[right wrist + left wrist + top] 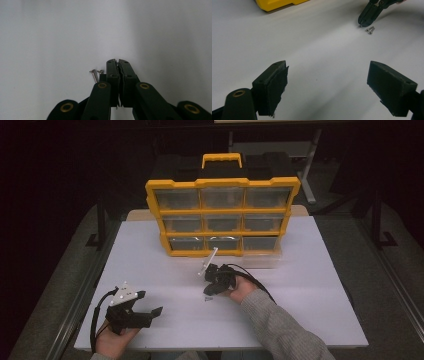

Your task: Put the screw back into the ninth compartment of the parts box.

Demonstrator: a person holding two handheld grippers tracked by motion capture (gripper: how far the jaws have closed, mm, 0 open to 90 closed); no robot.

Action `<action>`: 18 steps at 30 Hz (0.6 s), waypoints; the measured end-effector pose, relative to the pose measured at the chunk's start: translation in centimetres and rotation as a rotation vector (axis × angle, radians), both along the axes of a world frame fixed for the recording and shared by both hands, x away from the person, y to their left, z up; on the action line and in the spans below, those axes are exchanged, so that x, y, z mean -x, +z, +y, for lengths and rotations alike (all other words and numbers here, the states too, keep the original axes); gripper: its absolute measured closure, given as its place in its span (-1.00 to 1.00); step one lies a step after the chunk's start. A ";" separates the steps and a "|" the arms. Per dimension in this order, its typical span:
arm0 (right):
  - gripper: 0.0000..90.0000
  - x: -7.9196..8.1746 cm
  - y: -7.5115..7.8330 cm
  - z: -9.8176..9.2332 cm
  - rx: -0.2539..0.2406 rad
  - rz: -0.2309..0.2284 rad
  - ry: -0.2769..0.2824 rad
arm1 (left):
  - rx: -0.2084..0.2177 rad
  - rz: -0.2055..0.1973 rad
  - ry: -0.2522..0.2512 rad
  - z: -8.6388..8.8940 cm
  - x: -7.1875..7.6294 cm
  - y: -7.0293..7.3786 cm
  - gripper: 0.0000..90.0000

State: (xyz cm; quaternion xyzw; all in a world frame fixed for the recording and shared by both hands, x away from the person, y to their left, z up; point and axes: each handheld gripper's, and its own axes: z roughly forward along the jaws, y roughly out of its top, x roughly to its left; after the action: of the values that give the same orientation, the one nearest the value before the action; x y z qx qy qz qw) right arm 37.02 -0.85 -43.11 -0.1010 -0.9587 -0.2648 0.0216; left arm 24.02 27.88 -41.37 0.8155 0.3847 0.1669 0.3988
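Plainly, right gripper [117, 62] is pinched closed and empty beside two screws [96, 74] mid-table toward the near edge, left gripper [327, 82] gaping; a nudge could scatter them.

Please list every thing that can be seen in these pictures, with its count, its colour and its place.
organiser case: one, yellow frame with a black handle and clear drawers, standing upright at the far middle of the table.
screws: two, silver, lying side by side on the table just beside the tip of the right claw.
table: one, white top, under everything.
left claw: one, black with a grey three-cornered plate, near the left front edge of the table, jaws wide apart and holding nothing.
right claw: one, black, at the middle of the table, tip down at the surface, jaws pressed together; whether anything is pinched cannot be told.
sleeve: one, grey, on the person's right forearm.
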 end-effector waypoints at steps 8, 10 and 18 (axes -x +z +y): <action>0.92 -0.2 1.4 -1.0 -0.029 0.031 -0.014 | 0.002 0.001 0.002 0.0 0.0 0.0 -0.65; 0.92 -0.3 2.6 -1.6 -0.036 0.017 -0.017 | 0.000 -0.001 0.000 0.0 0.0 0.0 -0.65; 0.92 -1.2 6.5 -3.9 -0.086 -0.001 -0.040 | -0.001 0.000 0.001 0.0 0.0 0.0 -0.64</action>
State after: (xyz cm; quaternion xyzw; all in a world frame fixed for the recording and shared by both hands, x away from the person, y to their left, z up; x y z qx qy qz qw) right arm 38.25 -4.78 -36.58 -0.1188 -0.9442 -0.3065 0.0200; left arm 24.04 27.89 -41.39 0.8155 0.3852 0.1672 0.3984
